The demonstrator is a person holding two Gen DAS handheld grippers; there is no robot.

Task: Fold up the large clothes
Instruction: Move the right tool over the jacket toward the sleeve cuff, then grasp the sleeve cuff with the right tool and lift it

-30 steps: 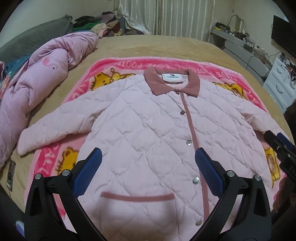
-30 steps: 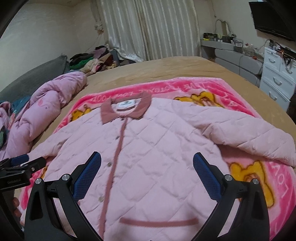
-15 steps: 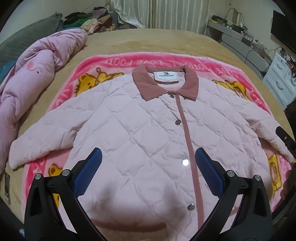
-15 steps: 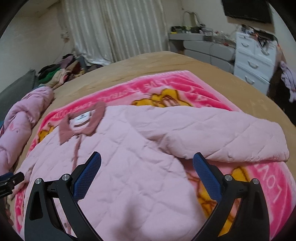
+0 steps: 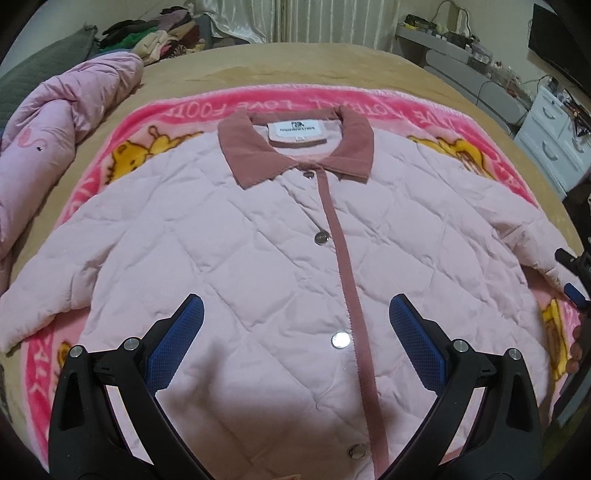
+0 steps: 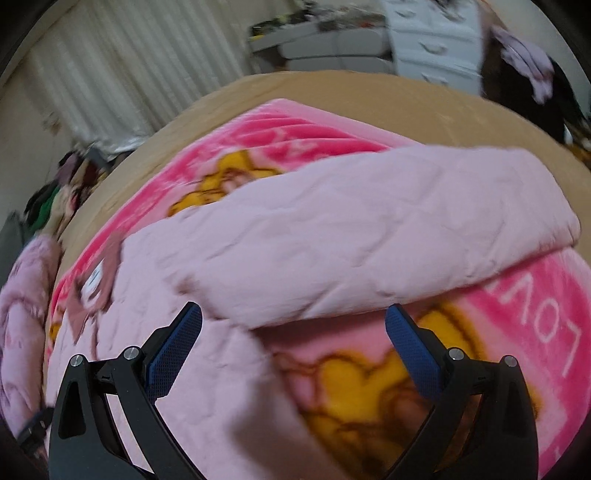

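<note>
A pale pink quilted jacket (image 5: 258, 251) with a dusty-rose collar (image 5: 295, 147) lies flat, buttoned, front up, on a pink cartoon blanket (image 5: 177, 110). My left gripper (image 5: 295, 336) is open and empty, hovering over the jacket's chest near the button placket. My right gripper (image 6: 293, 336) is open and empty, just before the jacket's right sleeve (image 6: 369, 229), which stretches out across the blanket (image 6: 517, 314). The right gripper's tip also shows at the right edge of the left wrist view (image 5: 572, 273).
A bunched pink duvet (image 5: 48, 122) lies at the bed's left side. A pile of clothes (image 5: 155, 33) sits at the far edge by the curtains. White drawers (image 5: 554, 140) and a grey bench stand to the right of the tan bed (image 5: 332, 62).
My left gripper has moved forward over the jacket toward the collar. My right gripper has swung right and closer to the right sleeve. Both stay open.
</note>
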